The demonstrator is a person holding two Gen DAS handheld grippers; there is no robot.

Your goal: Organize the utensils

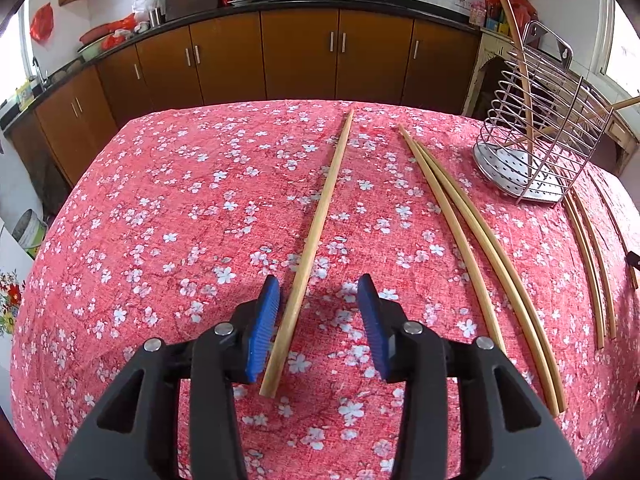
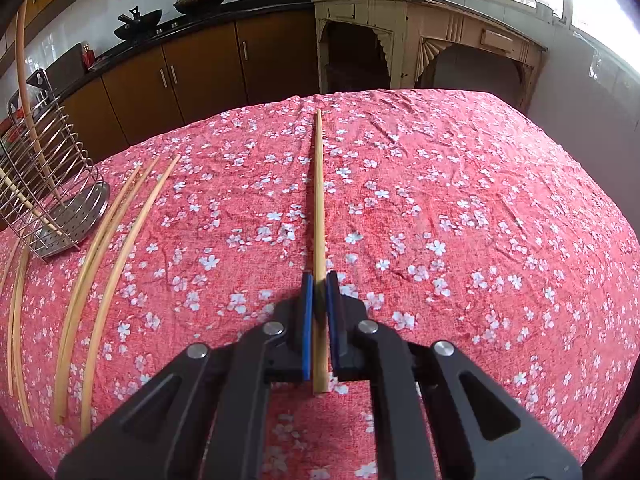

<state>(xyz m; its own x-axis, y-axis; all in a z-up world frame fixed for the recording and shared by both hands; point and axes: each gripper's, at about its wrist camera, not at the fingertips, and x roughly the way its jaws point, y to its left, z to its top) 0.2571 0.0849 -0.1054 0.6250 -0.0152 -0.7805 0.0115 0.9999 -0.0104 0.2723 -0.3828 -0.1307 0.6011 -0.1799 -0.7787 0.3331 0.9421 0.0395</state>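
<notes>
Brown kitchen cabinets (image 1: 300, 56) under a dark counter run behind a surface (image 1: 180, 208) spread with a red cloth printed with white blossoms. In the left wrist view, the left gripper (image 1: 319, 292) stands partly open at six o'clock; a single chopstick (image 1: 320, 224) lies on the cloth between its blue pads, close against the left one with a clear gap to the right one, its far tip toward twelve. Toward three o'clock lies a pair of chopsticks (image 1: 472, 248) side by side, then the wire utensil holder (image 1: 536, 140) at two o'clock with chopsticks standing tilted in it, and further chopsticks (image 1: 592, 264) just beside its base. In the right wrist view, the right gripper (image 2: 319, 286) is clamped narrowly on another chopstick (image 2: 319, 200) pointing to twelve.
</notes>
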